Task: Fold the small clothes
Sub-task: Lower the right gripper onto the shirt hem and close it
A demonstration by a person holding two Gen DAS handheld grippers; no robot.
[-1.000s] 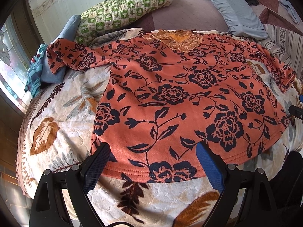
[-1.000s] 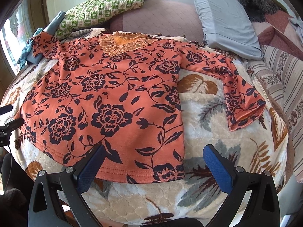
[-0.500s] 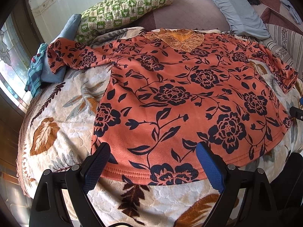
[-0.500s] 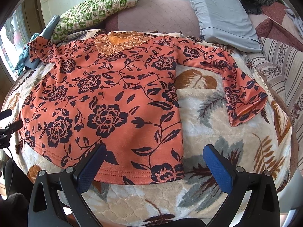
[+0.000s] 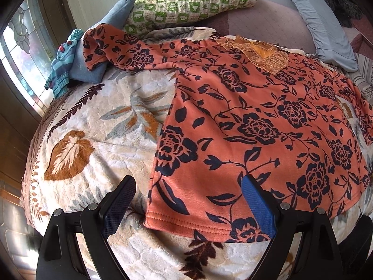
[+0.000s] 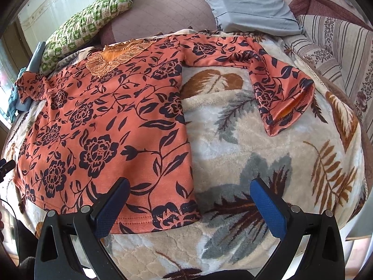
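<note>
An orange floral top [image 5: 256,126] lies spread flat, front up, on a leaf-patterned blanket [image 5: 98,126] that covers the bed. Its lace-trimmed neckline [image 5: 261,51] points away toward the pillows, and its hem [image 5: 200,226] runs along the near edge.

The left tool [image 5: 188,204] hovers at the hem's left corner with both fingers spread wide and nothing between them; one finger sits over bare blanket, the other over the fabric. Whether the fingers touch the cloth is hard to judge. The right tool [image 6: 191,206] is likewise spread apart and empty, straddling the hem's right corner [image 6: 186,214].

In the left wrist view the left sleeve [image 5: 121,49] reaches back onto a folded blue-grey cloth [image 5: 93,70], beside a striped teal garment [image 5: 61,65] partly cut off by the lens rim. The top's right sleeve runs out of that frame. In the right wrist view that sleeve [image 6: 275,86] bends downward, its cuff [image 6: 291,112] open and showing its orange lining. A green checked pillow [image 5: 186,2] and a grey pillow [image 6: 247,2] sit behind.
</note>
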